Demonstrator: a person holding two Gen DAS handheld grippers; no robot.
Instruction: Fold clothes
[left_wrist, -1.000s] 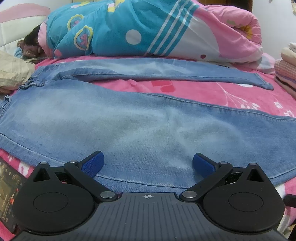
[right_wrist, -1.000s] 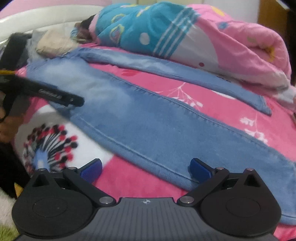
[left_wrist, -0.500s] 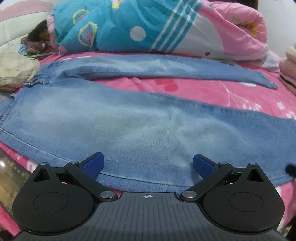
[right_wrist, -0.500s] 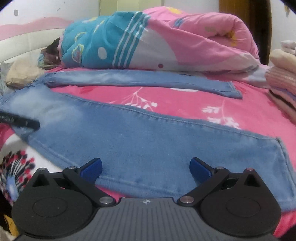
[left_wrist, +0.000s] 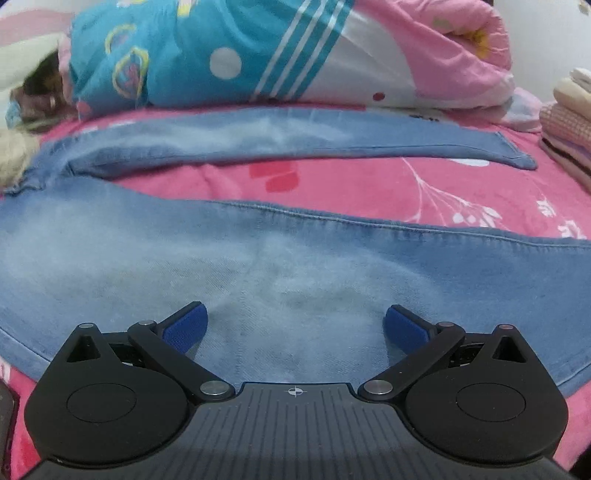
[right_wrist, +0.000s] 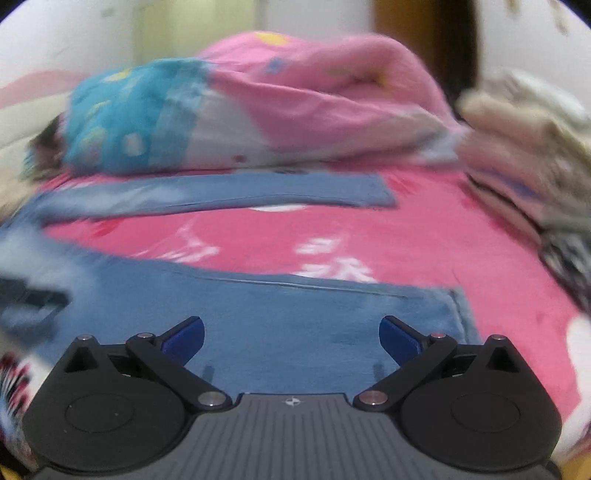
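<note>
On the bed, over its pink sheet, the jeans lie spread flat, legs splayed in a V; near leg runs across the front edge of the bed, far leg lies further back, just in front of the quilt; a wedge of bare pink sheet shows between the two legs.

Left tool: fingers wide apart, blue pads splayed to either side, nothing between them; it sits low over the faded mid-part of the near leg; cannot tell whether the pads touch the denim.

Right tool: fingers equally wide apart, nothing gripped; it sits over the near leg of the jeans, close to the hem, which lies just to its right; view heavily blurred, contact with the cloth cannot be told.

Relative to the jeans: quilt, rolled, blue and pink, lies along the back of the bed behind the far leg; stack of folded clothes stands off the far leg's hem, at the right side; same stack shows blurred in the right wrist view; a dark, blurred object overlaps the near leg at the left edge of the right wrist view, identity unclear.
</note>
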